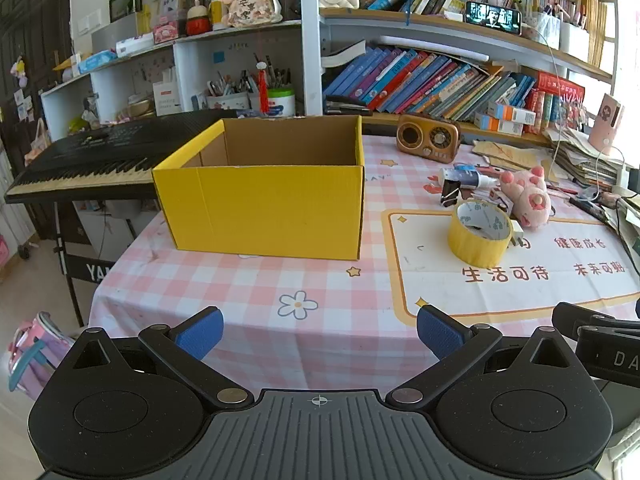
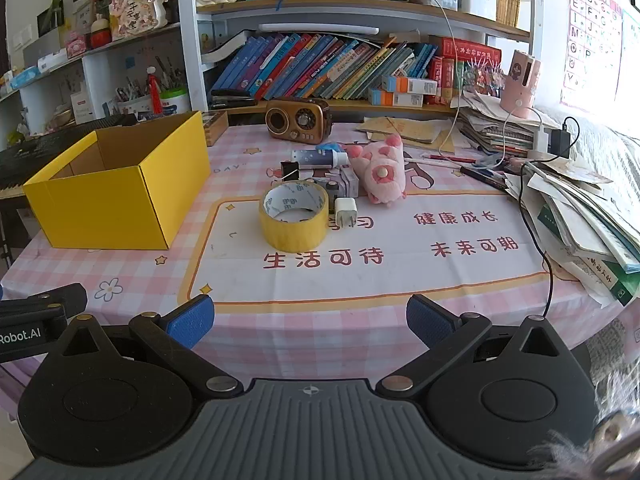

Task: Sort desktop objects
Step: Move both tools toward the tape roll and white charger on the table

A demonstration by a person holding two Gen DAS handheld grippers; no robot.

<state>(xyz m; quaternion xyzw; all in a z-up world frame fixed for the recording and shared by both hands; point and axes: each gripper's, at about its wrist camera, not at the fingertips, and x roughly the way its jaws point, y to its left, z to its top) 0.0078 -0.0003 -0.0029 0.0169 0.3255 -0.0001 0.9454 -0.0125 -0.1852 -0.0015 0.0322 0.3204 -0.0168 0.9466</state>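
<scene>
An open yellow cardboard box (image 1: 264, 208) stands on the pink checked tablecloth; it also shows in the right wrist view (image 2: 116, 204), and what I see of its inside looks empty. A yellow tape roll (image 1: 479, 233) (image 2: 294, 216) lies right of it. Behind the roll lie a white plug (image 2: 345, 211), a black binder clip (image 2: 289, 171), a white-blue tube (image 2: 318, 159) and a pink plush toy (image 2: 380, 174). My left gripper (image 1: 319, 334) is open and empty at the near table edge. My right gripper (image 2: 310, 322) is open and empty, also at the near edge.
A brown retro radio (image 2: 299, 118) stands at the back of the table. Stacks of papers and books (image 2: 580, 208) crowd the right side, with a black cable (image 2: 548, 256) and pens. A black keyboard (image 1: 100, 160) sits left behind the box. Bookshelves rise behind.
</scene>
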